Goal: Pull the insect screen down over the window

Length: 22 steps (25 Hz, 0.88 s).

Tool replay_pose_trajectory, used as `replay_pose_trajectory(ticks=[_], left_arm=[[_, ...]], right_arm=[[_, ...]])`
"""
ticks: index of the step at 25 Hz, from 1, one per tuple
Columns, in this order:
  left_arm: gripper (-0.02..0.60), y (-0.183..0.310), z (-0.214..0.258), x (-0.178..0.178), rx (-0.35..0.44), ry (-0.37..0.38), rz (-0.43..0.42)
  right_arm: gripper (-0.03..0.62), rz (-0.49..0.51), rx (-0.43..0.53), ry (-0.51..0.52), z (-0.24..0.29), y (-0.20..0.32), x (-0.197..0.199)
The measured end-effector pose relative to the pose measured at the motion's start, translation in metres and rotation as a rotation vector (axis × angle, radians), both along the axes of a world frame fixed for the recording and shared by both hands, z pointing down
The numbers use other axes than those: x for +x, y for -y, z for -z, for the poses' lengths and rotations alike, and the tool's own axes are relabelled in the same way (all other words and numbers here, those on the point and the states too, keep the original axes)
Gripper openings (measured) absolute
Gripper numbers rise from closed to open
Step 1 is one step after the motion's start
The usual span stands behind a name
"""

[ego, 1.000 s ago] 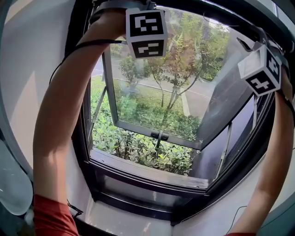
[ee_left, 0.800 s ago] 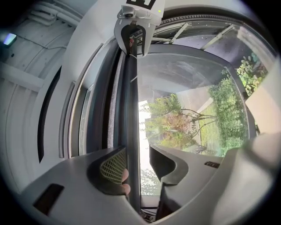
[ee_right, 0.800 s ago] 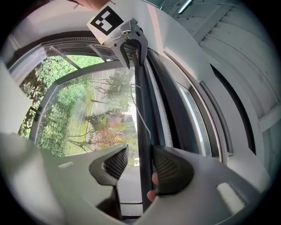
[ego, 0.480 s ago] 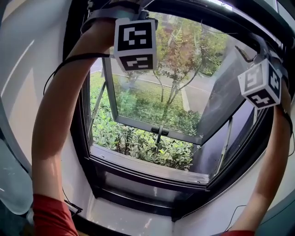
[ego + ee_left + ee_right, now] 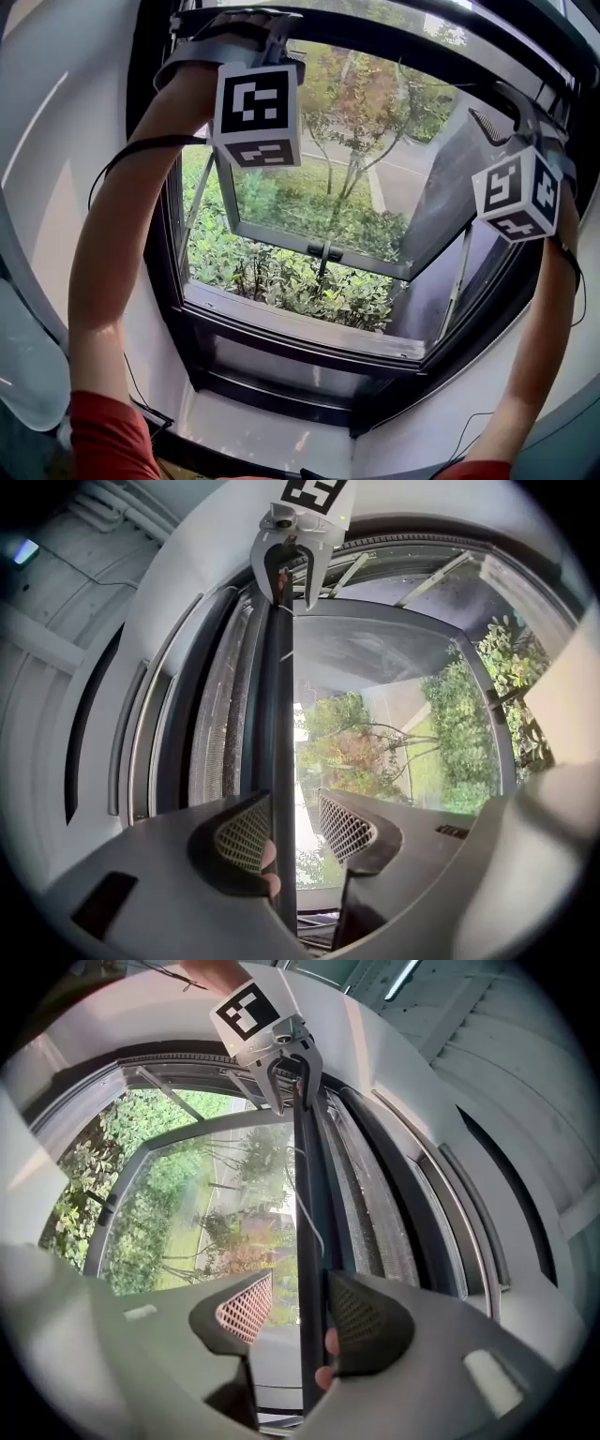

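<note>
Screen-lowering, early stage: the insect screen [image 5: 214, 724] shows only as a narrow strip of mesh at the top of the window [image 5: 178, 281], whose sash [image 5: 309, 206] stands swung outward, so nearly the whole opening remains uncovered. The dark pull bar [image 5: 278, 714] runs across the top, straddled by the left tongs [image 5: 293, 803] towards its left and the right tongs [image 5: 300, 1279] towards its right. Both tongs are spread, not clamped: in each, the bar lies against one pad while daylight shows before the other. Next move, as judged: an even downward draw on both sides, bar kept level against jamming, towards the sill [image 5: 309, 328]
</note>
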<state>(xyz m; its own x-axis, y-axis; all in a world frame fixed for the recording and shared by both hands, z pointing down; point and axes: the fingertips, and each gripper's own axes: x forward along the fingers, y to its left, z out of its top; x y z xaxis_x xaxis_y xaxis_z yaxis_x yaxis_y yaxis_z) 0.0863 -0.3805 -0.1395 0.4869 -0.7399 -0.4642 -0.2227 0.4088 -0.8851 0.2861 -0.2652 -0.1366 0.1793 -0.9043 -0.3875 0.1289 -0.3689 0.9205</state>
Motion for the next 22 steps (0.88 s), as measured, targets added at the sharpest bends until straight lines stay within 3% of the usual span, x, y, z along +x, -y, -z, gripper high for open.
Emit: replay_pose_trajectory(ticks=[22], left_arm=[[0.161, -0.003, -0.089, -0.001, -0.089, 0.078, -0.004]], right_arm=[[0.193, 0.046, -0.101, 0.041, -0.091, -0.003, -0.003]])
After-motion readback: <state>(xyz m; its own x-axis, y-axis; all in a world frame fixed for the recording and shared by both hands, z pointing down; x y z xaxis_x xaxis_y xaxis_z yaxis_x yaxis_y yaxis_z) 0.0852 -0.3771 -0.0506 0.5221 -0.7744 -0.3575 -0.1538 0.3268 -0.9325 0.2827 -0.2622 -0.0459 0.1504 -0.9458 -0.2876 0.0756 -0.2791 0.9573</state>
